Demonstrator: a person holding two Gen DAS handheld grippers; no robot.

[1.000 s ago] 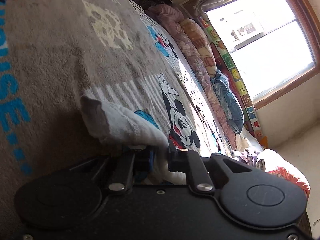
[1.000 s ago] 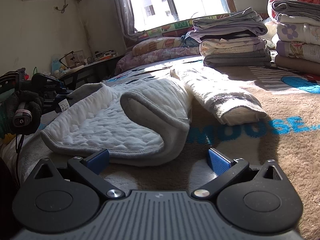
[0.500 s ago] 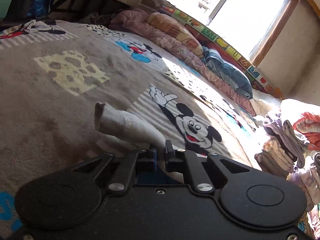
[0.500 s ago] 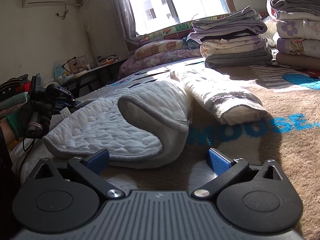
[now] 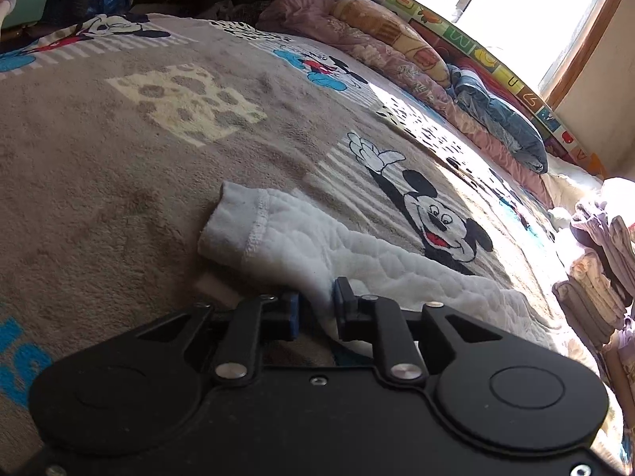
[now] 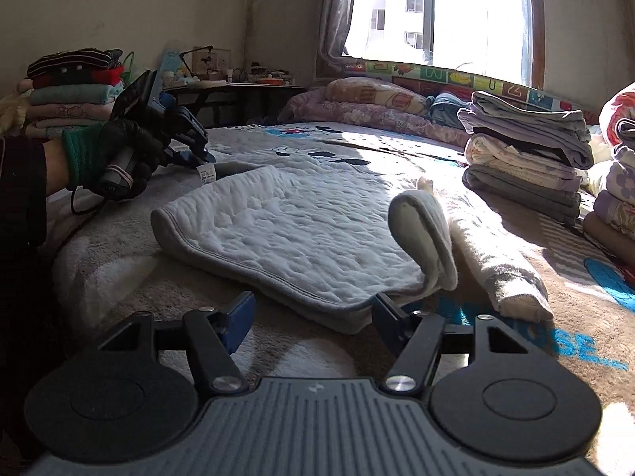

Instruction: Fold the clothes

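Writing first: big blue letters on the blanket (image 6: 516, 238) read "SE.." at near right in the right wrist view, rest cut off behind the right gripper's body. Alphabet mat (image 6: 456, 79) under the window (image 6: 436, 12) shows "U" and other tiles, too small to read well. Blanket print in left wrist view is a Mickey Mouse face (image 5: 440, 226) w/ waving glove, plus a cheese-wedge patch (image 5: 186, 99).

Garment: a white quilted top (image 6: 285, 234) w/ grey edging, lying flat on the bed mid-scene, bubbly stitched texture. One sleeve (image 6: 424, 230) is curled up into a loop at its right side, cuff end standing off the bed. A small white care tag (image 6: 206, 174) sticks out at the far left corner; print on it unreadable.

Left gripper (image 5: 315, 303) is clamped on a bunched fold of that top, fabric squeezed between the fingers, cuff w/ stitched hem just beyond. In the right wrist view a gloved hand (image 6: 119, 154) holds it at the tag corner.

Right gripper (image 6: 313, 309) fingers spread wide, near hem of the top sits btwn them, nothing gripped.

Cream towel-like roll (image 6: 500, 261) lies right beside the sleeve. Folded stack (image 6: 524, 150) far right, another stack (image 6: 71, 87) far left; what's under each is hidden.
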